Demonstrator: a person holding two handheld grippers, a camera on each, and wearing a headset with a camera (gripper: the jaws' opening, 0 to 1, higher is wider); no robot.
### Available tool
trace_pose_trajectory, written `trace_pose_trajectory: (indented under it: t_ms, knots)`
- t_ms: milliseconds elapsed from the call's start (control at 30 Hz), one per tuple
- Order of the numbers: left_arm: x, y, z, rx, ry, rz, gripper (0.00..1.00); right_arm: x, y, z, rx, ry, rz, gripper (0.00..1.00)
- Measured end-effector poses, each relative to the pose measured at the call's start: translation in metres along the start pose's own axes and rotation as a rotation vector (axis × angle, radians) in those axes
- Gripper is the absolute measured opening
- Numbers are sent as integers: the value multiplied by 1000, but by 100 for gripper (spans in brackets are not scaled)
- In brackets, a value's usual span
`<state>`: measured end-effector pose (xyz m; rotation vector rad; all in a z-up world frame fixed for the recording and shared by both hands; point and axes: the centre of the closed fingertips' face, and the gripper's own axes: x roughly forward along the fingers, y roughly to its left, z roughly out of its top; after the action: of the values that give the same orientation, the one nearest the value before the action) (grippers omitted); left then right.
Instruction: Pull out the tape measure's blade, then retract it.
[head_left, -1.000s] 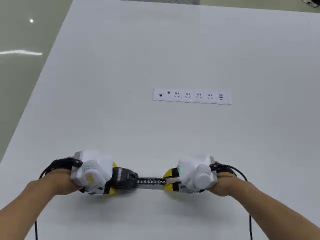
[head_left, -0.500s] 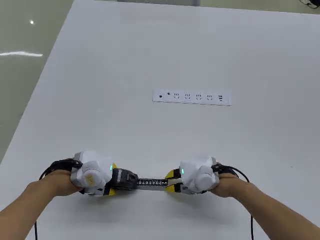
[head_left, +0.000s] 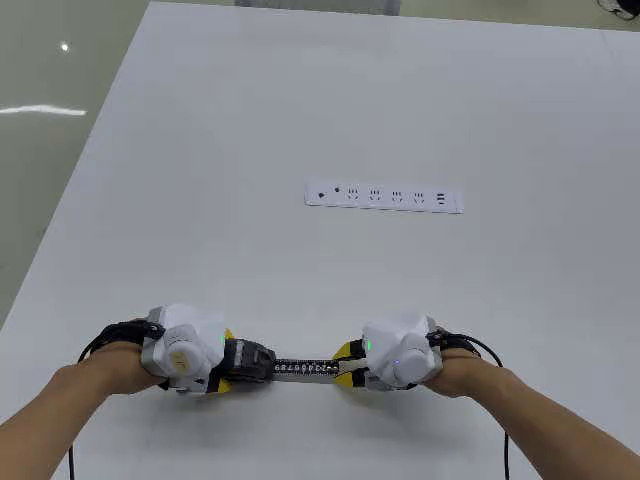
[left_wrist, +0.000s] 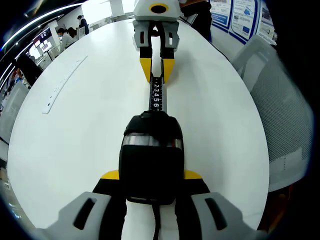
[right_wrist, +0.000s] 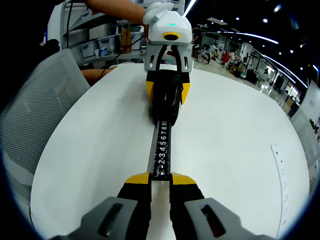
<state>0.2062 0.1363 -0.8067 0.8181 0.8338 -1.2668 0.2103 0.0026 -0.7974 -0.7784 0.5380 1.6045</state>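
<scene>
**A:** Where is the case?

**B:** The black case (left_wrist: 152, 160) is near the front edge of the white table (head_left: 300, 100). The left gripper (head_left: 228, 362) has it clamped, with one yellow-tipped jaw pressed against each side.

**A:** And the blade?

**B:** The blade (right_wrist: 161, 147) comes out of the case and runs straight across to the right gripper (right_wrist: 160, 179). It sits low over the table, but whether it touches the surface cannot be told. In the right gripper view, the printed digits on the drawn-out stretch run up to nine.

**A:** How are the right gripper's jaws?

**B:** They are pinched on the end of the blade, and only a narrow slit shows between the yellow tips.

**A:** How are the two grippers placed?

**B:** They face each other nose to nose, in line with the blade. The person holds one in each hand, and the exposed length of blade keeps them apart.

**A:** What else is around?

**B:** A white strip (head_left: 383, 195) of sockets lies farther back on the table, well apart from the grippers. A grey mesh chair (left_wrist: 280, 115) stands just beside the table edge.
</scene>
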Motion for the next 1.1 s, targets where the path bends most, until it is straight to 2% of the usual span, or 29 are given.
trace_pose_trajectory:
  t_ms: [567, 1100]
  knots:
    - [3, 1, -2, 2, 2, -1, 32, -5, 1, -6, 0, 6, 1, 12]
    - [1, -1, 1, 5, 3, -1, 32, -10, 2, -12, -3, 15, -1, 12]
